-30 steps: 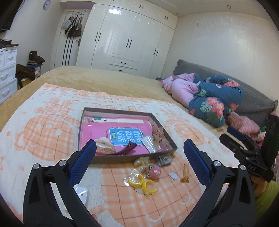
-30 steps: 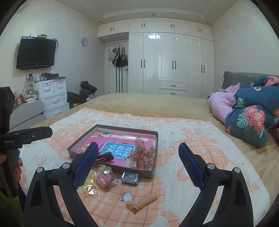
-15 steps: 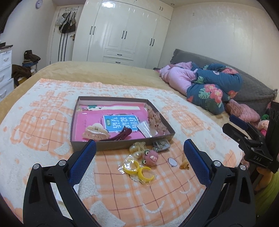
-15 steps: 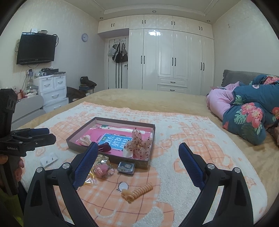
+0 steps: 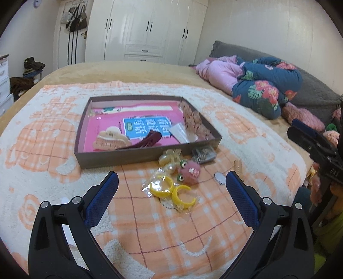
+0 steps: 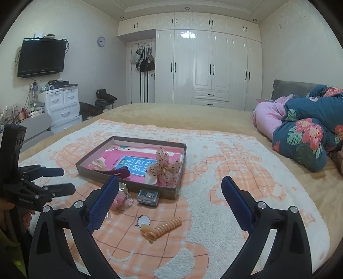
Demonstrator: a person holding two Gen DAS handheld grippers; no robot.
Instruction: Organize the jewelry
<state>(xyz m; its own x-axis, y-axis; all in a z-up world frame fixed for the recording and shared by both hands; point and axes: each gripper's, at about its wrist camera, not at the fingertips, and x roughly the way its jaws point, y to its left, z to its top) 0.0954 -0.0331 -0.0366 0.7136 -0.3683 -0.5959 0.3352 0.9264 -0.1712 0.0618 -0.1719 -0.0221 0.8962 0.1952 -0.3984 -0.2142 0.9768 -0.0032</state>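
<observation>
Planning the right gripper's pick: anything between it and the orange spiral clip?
No. In the right wrist view only bare blanket lies between the open right gripper and the orange spiral clip, which sits just ahead, between the finger lines.

The room is evenly lit from above by small ceiling spots (image 6: 187, 8), warm and a bit dim. They throw bright glare patches on the glossy wardrobe (image 6: 209, 64) doors. Shadows on the bed are soft and faint. Both views bulge like a fishbowl, with walls curving and black corners at the edges. The left view looks slightly smeared, most of all along the tray (image 5: 137, 154) rim; the right view is sharper. Colours lean yellowish.
</observation>
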